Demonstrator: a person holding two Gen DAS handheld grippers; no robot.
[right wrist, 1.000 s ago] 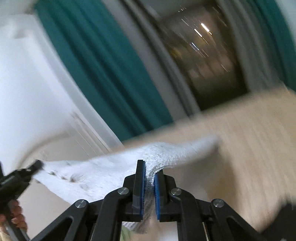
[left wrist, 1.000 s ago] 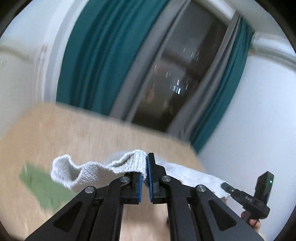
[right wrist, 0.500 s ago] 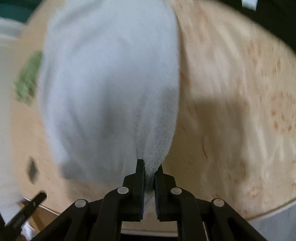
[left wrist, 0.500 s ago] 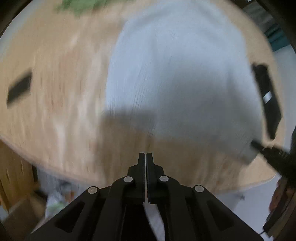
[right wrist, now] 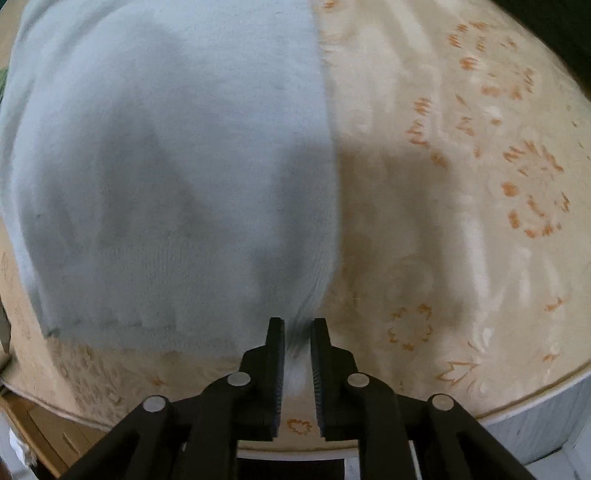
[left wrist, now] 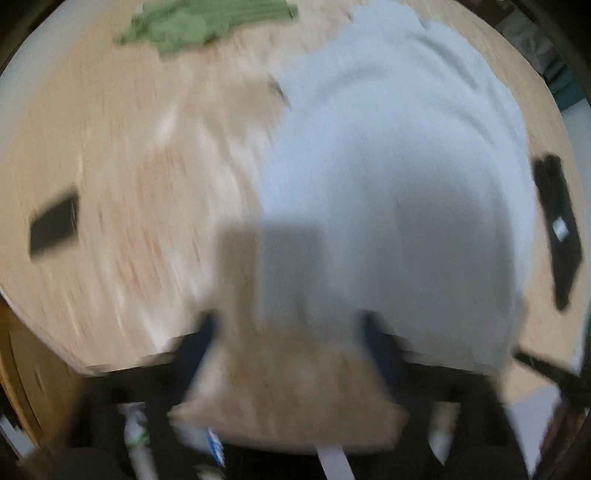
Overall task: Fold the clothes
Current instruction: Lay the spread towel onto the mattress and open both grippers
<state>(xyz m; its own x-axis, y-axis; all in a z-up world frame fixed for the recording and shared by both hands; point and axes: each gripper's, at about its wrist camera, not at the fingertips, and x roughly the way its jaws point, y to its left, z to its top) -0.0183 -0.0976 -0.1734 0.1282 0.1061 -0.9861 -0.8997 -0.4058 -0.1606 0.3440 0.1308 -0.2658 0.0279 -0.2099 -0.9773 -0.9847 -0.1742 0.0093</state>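
Pale knitted white garment spread flat on round patterned beige counter, left hand-held gripper just opened wide, empty, right hand-held gripper parting, garment's corner between loosened pads.

Towel flat on table; cloth beyond, phone left.

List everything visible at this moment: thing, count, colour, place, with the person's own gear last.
white garment: one, white knit, spread flat on the table, near edge by the table's rim
green cloth: one, green, crumpled at the table's far side
dark flat object: one, black, on the table's left; too blurred to name
dark long object: one, black, right of the garment; blurred
table: one, beige with an orange pattern
left tongs: black, wide open, empty
right tongs: black, slightly open, garment corner between
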